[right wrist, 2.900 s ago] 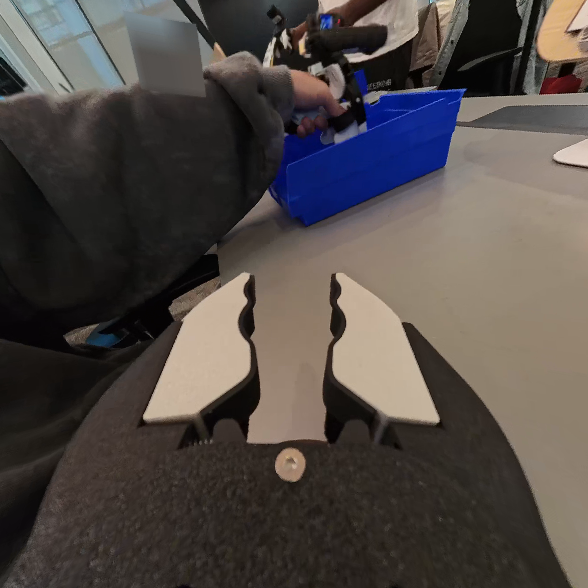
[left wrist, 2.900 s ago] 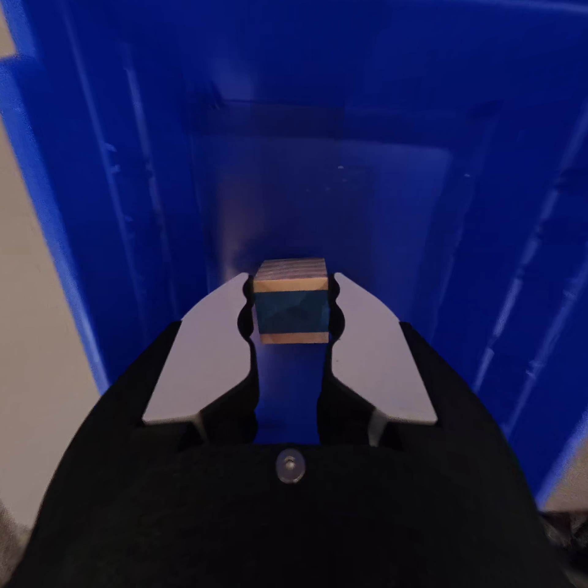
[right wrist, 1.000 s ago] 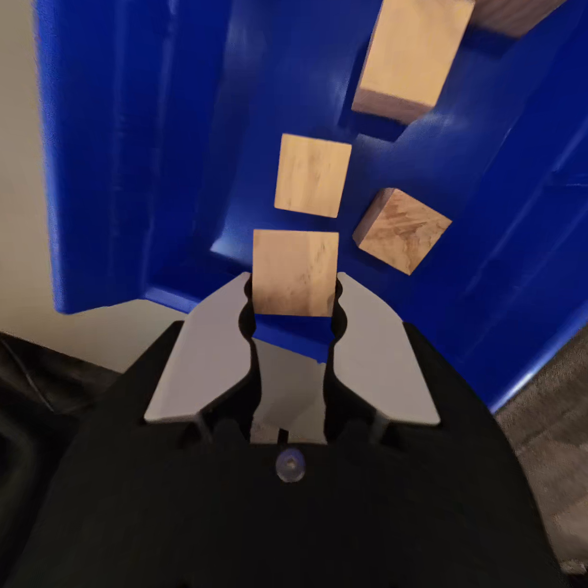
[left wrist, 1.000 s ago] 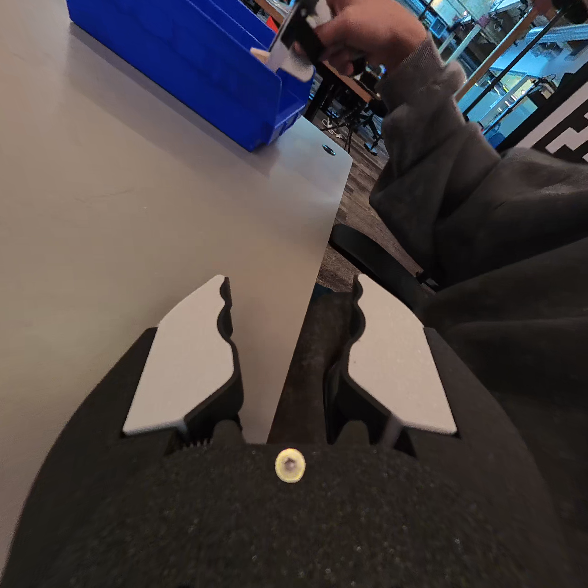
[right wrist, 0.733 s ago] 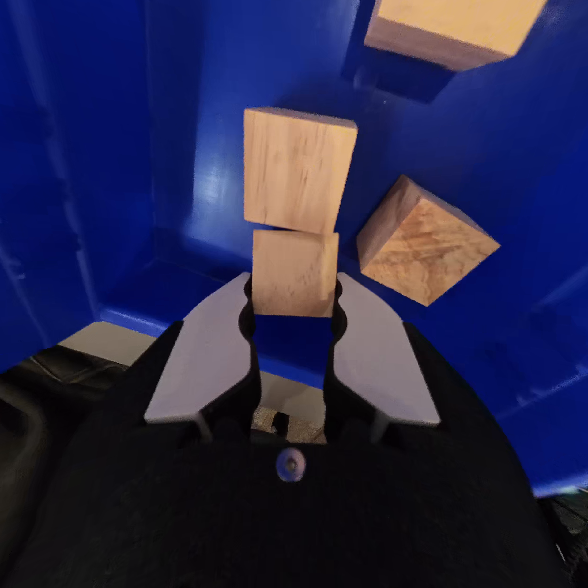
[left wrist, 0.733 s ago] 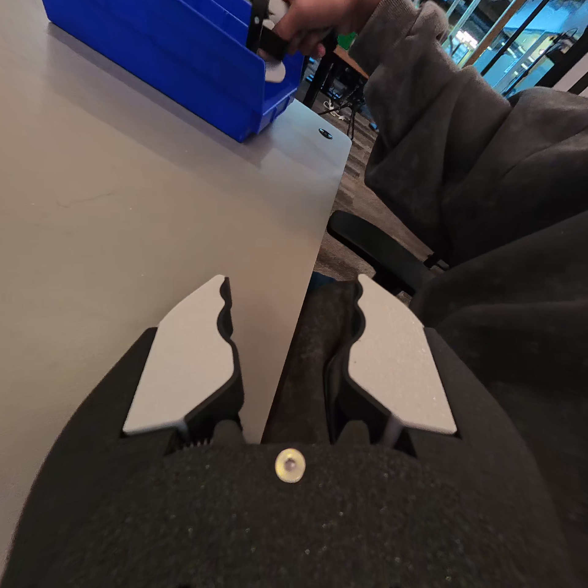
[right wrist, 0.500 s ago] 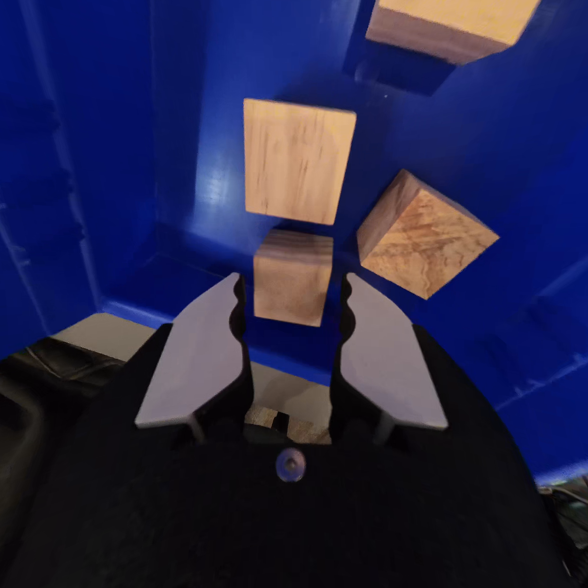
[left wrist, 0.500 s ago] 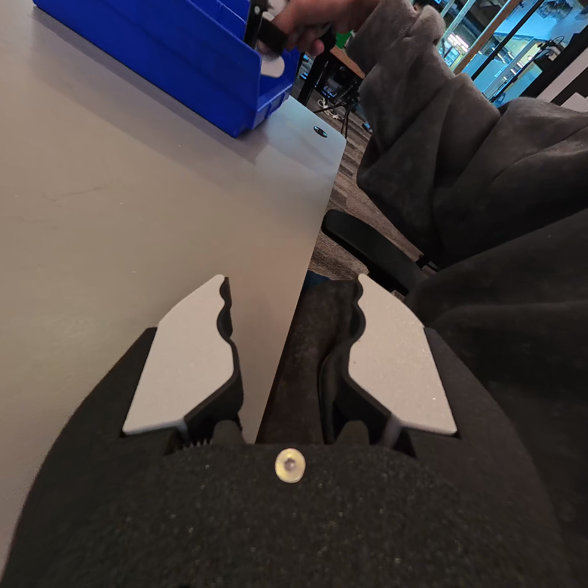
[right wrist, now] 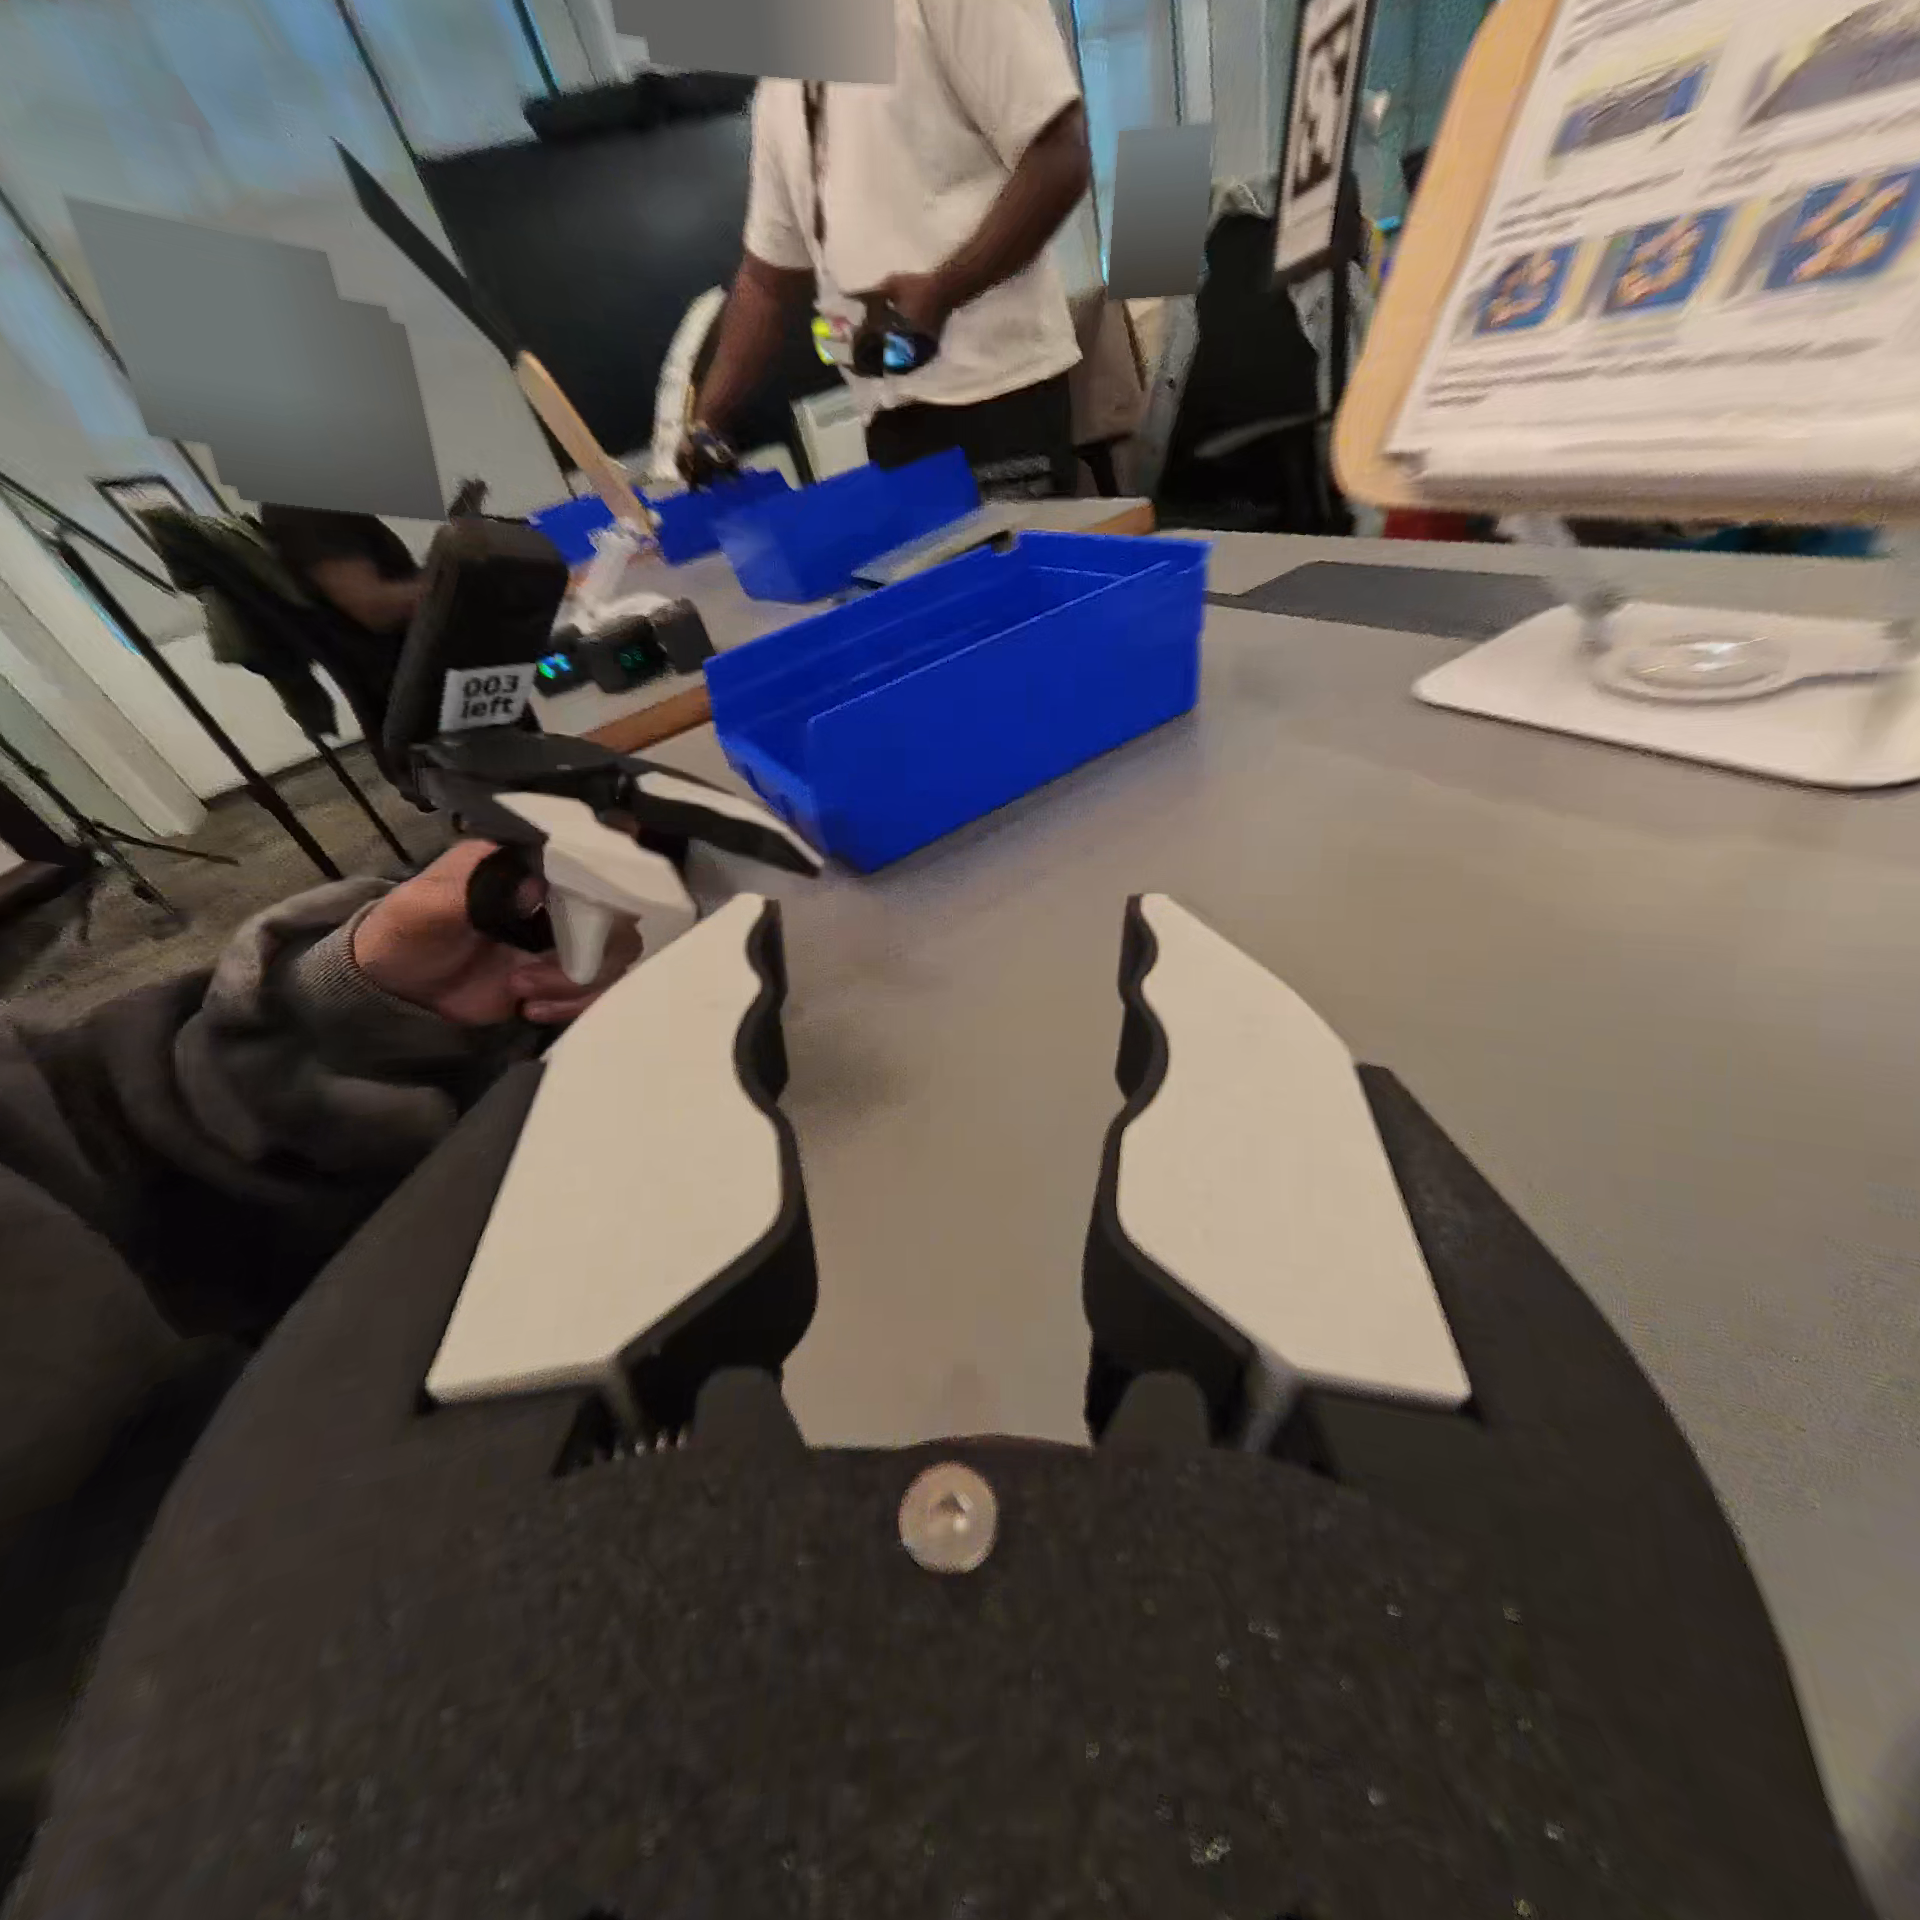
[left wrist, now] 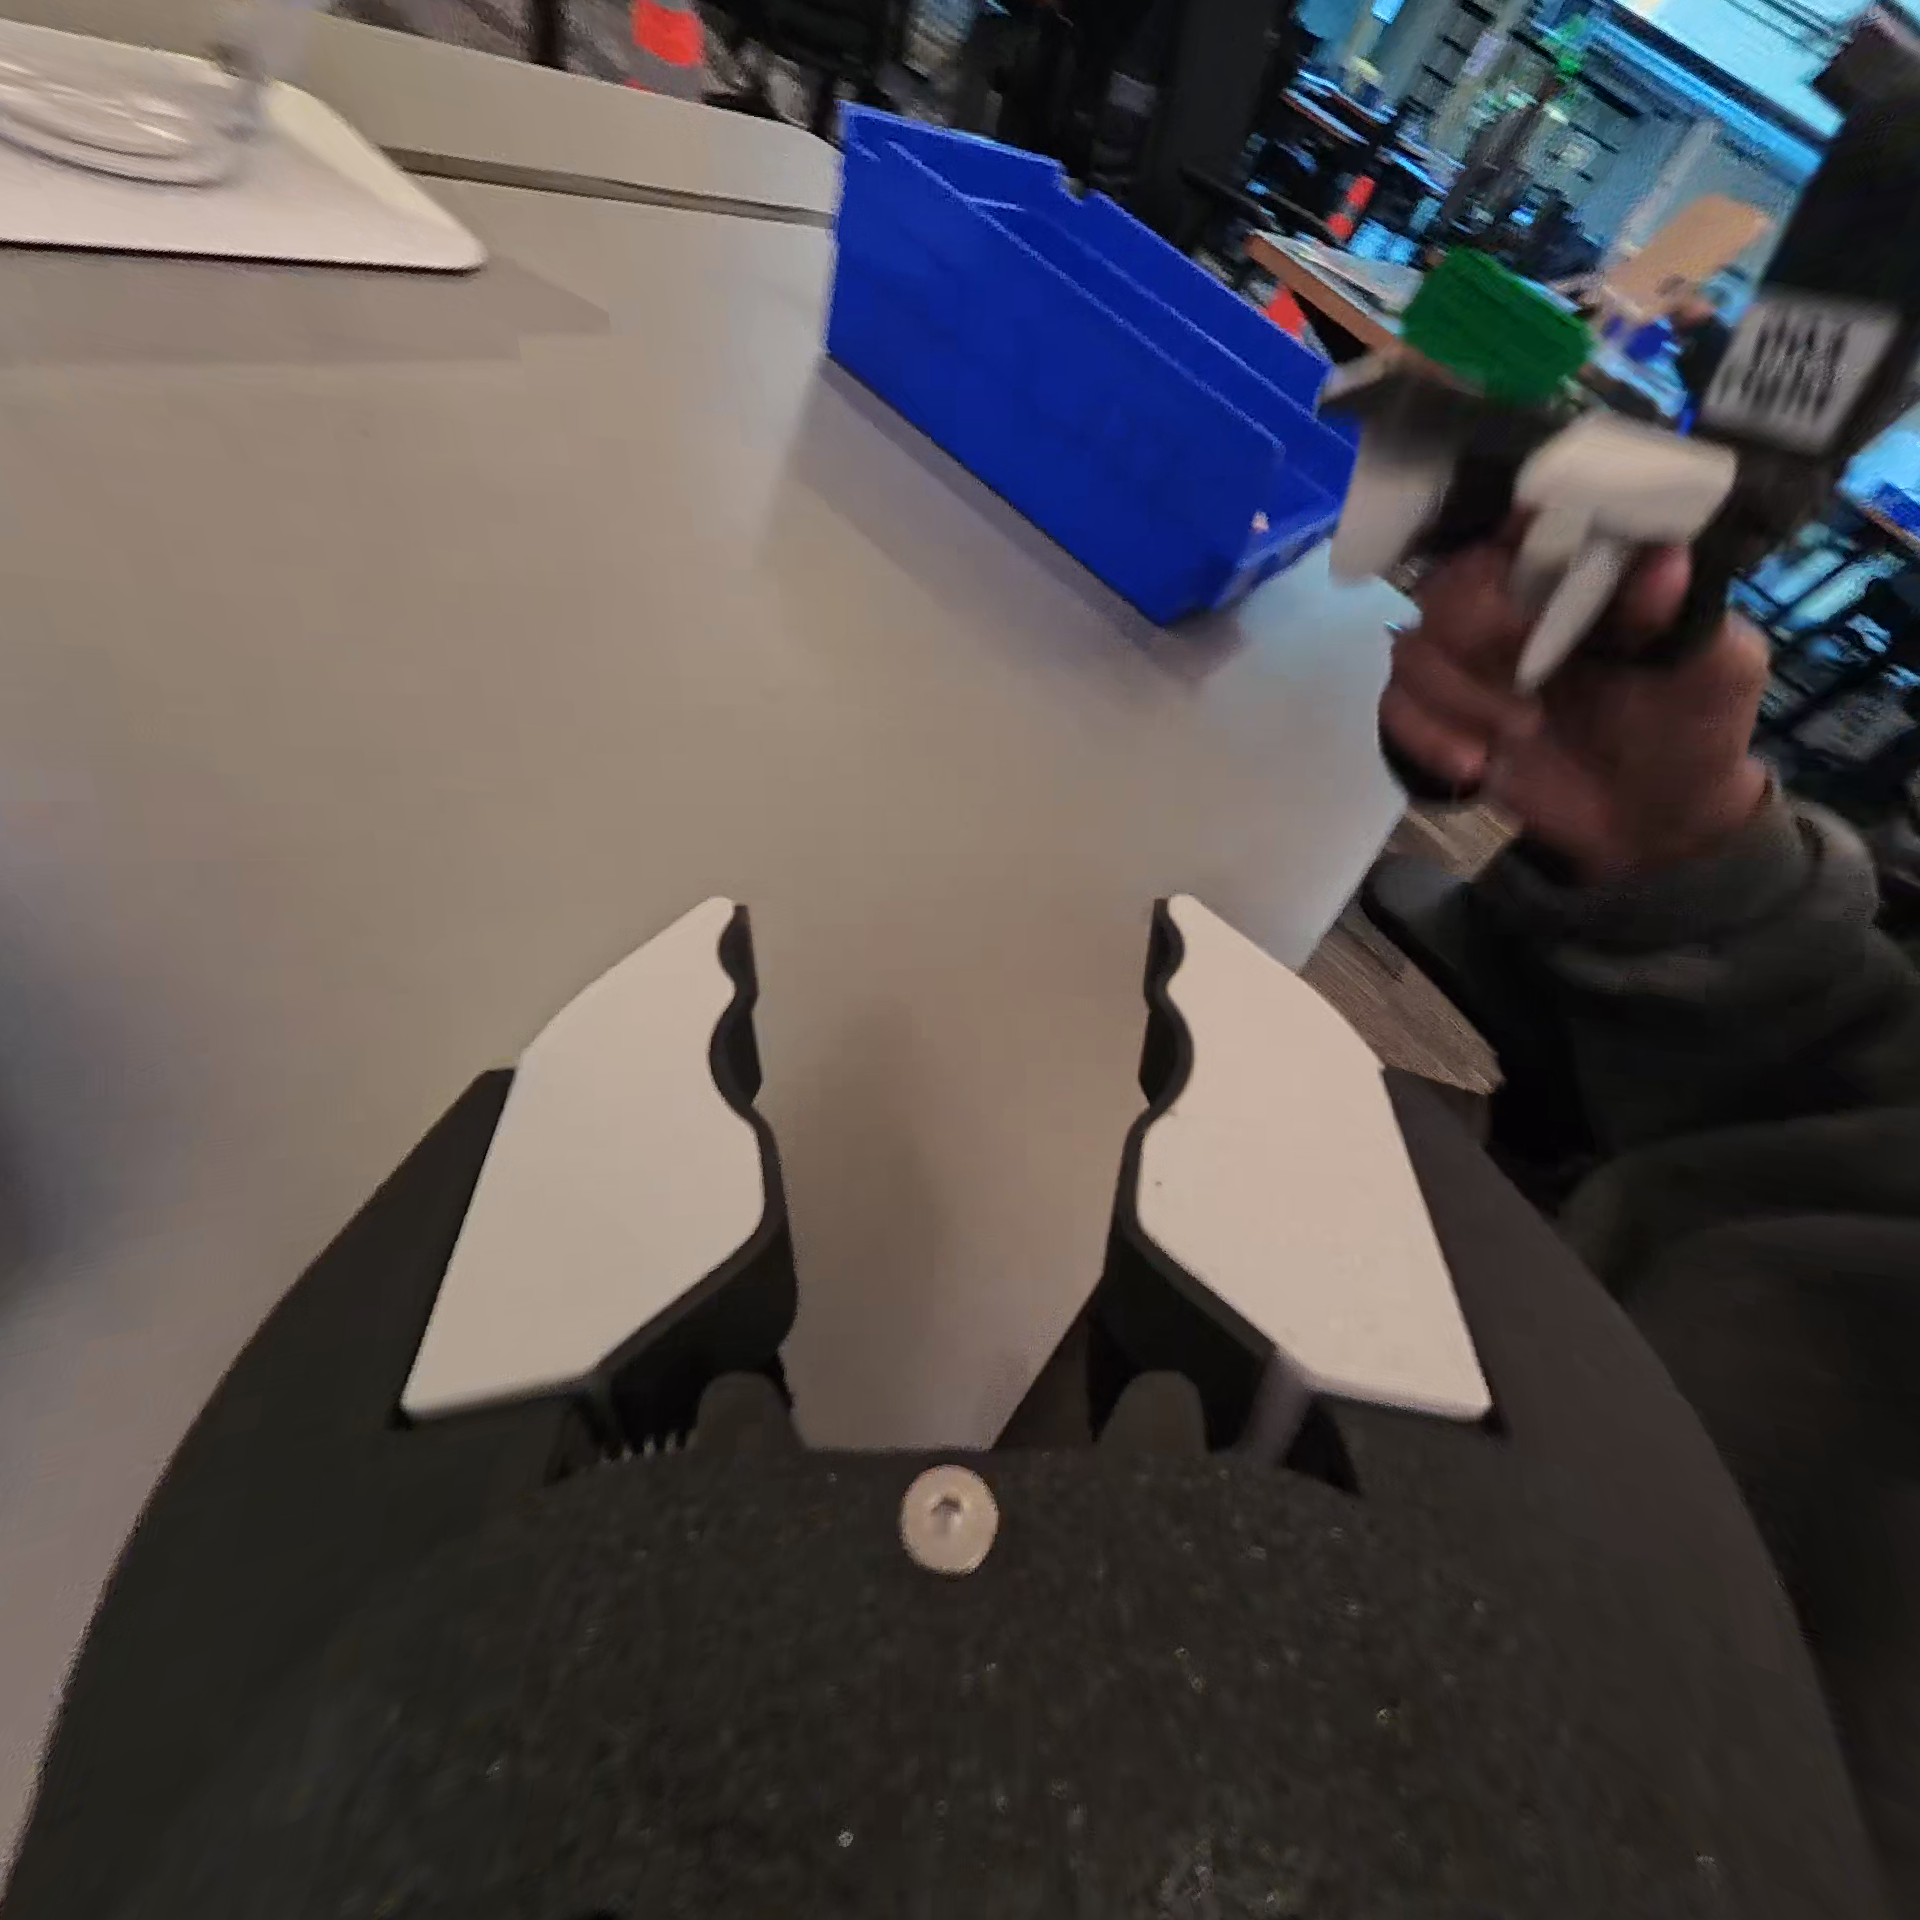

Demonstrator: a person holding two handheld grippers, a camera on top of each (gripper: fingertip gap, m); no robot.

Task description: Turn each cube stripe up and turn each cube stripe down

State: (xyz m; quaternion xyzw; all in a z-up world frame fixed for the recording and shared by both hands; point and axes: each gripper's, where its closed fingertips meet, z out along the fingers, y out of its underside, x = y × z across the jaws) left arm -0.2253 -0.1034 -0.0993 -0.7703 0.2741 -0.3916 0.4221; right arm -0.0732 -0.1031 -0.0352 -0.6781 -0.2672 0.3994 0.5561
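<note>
The blue bin [left wrist: 1060, 384] stands on the grey table [left wrist: 416, 644], far ahead of both grippers; it also shows in the right wrist view [right wrist: 966, 686]. Its walls hide the cubes inside; none is visible. My left gripper [left wrist: 948, 914] is open and empty, low over the table's near part. My right gripper [right wrist: 948, 909] is open and empty above the table, well short of the bin. The right gripper also shows at the right of the left wrist view [left wrist: 1538, 488], held in a hand. The left gripper shows at the left of the right wrist view [right wrist: 623, 821].
A white stand base [right wrist: 1704, 696] with a tilted board of papers [right wrist: 1662, 239] sits at the table's far right; it also shows in the left wrist view [left wrist: 229, 197]. More blue bins [right wrist: 790, 520] stand on a farther table where a person [right wrist: 914, 208] stands. The table's edge [left wrist: 1351, 852] lies right of my left gripper.
My right gripper opened, let go of the wooden cube in the bin, and pulled back out over the table. My left gripper swung to face the table and bin.
</note>
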